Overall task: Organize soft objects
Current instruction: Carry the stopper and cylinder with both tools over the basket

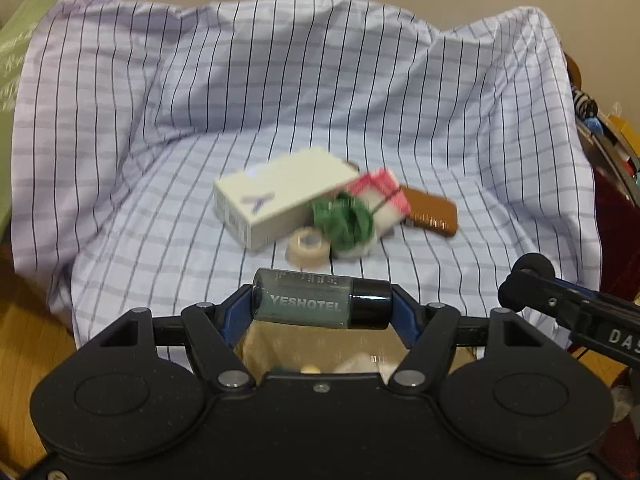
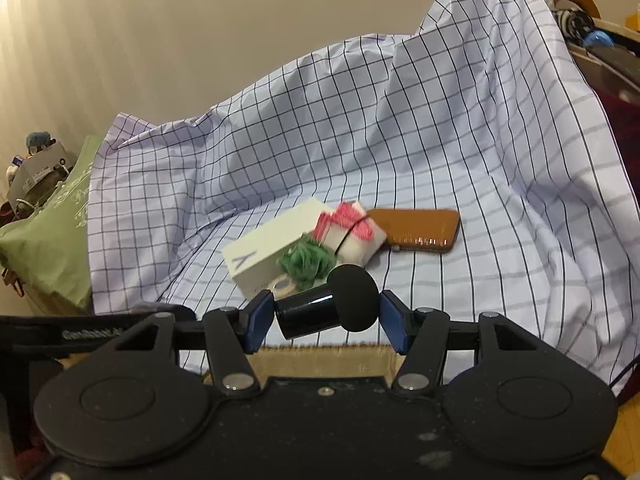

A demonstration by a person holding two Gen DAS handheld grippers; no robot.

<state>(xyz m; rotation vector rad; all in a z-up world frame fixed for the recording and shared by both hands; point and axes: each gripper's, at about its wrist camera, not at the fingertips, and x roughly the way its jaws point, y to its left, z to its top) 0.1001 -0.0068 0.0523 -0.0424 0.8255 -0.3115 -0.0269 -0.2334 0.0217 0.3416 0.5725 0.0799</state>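
Left wrist view low and near, facing straight onto the checked sheet (image 1: 320, 80), right wrist view low from its right, angled leftward, both sharing the white box (image 1: 276, 196) (image 2: 272, 244) cluster mid-sheet.

A green cushion (image 2: 48, 236) sits at mid-left of the right wrist view, a grey cardboard box (image 2: 38, 172) just above it. Beige wall (image 2: 200, 40) fills the upper left; wooden floor (image 1: 28, 332) shows lower left.

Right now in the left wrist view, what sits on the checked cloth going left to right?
White box → roll of tape → green yarn bundle → brown phone case. The pink-and-white packet overlaps the box and the yarn, so it is left out. The small YESHOTEL bottle is nearer, in the left hand-held gripper.
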